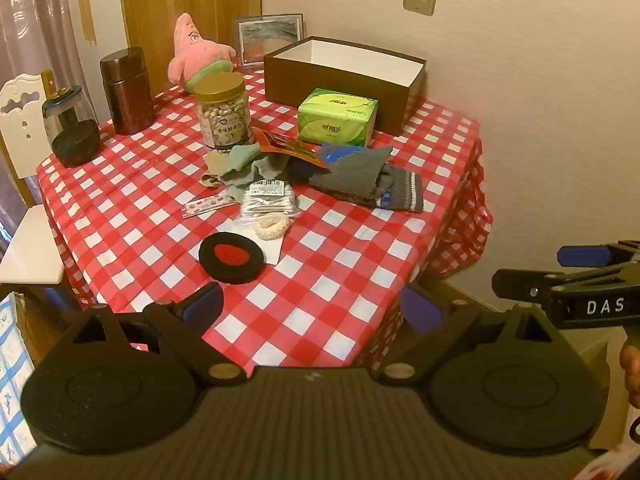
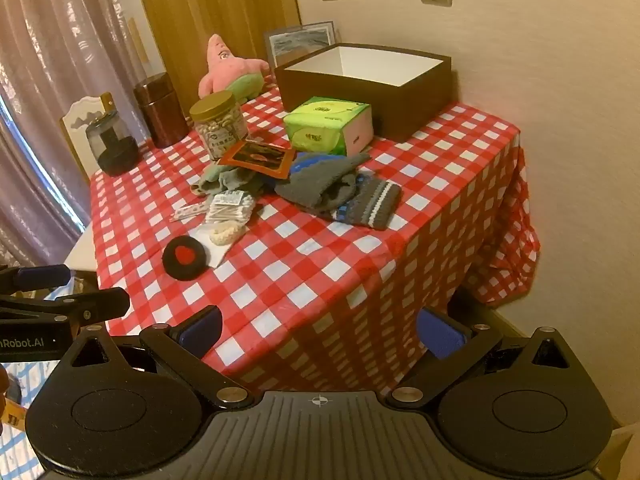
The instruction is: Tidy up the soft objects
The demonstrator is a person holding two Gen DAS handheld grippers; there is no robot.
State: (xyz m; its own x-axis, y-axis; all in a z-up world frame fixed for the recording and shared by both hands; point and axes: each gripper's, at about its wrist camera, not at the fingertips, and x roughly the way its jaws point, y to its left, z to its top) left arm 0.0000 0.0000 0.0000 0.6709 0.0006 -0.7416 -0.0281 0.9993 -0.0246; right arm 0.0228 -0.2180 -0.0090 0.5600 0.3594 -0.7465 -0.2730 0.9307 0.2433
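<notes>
Blue-padded, black-framed left gripper [image 1: 312, 312]: jaws set wide apart, nothing between them, held short of the near edge of the table. Blue-padded, black-framed right gripper [image 2: 320, 332]: jaws likewise spread, nothing gripped, held off the near corner, just beside the left unit.

Red-and-white checked plastic tablecloth [image 1: 320, 280]: covers the whole tabletop, hangs over the edges.

Nearest the grippers: black round fabric pad with red centre [image 1: 232, 257], lying flat, partly on a white paper sheet [image 1: 276, 250]. Cream knitted hair ring [image 1: 273, 227] on the same sheet, just beyond the pad. Clear bag of white cotton swabs [image 1: 270, 200] touching the ring's far side; thin printed plaster strip [image 1: 208, 205] to its left.

Mid-table: crumpled pale-green cloth [image 1: 244, 162] and grey knitted socks with striped cuffs [image 1: 368, 180], heaped side by side; blue fabric piece [image 1: 332, 156] partly under the grey one. Orange-red flat printed packet [image 1: 290, 146] resting across the heap.

Beyond: green tissue pack [image 1: 338, 116] directly in front of the brown open cardboard box with white interior [image 1: 344, 76], touching or nearly so. Clear plastic jar of nuts with gold lid [image 1: 222, 110] left of the pack. Pink star-shaped plush toy [image 1: 196, 54] at the far edge, behind the jar. Dark-brown metal canister [image 1: 128, 90] and grey glass jar on a black base [image 1: 72, 128] along the left side.
</notes>
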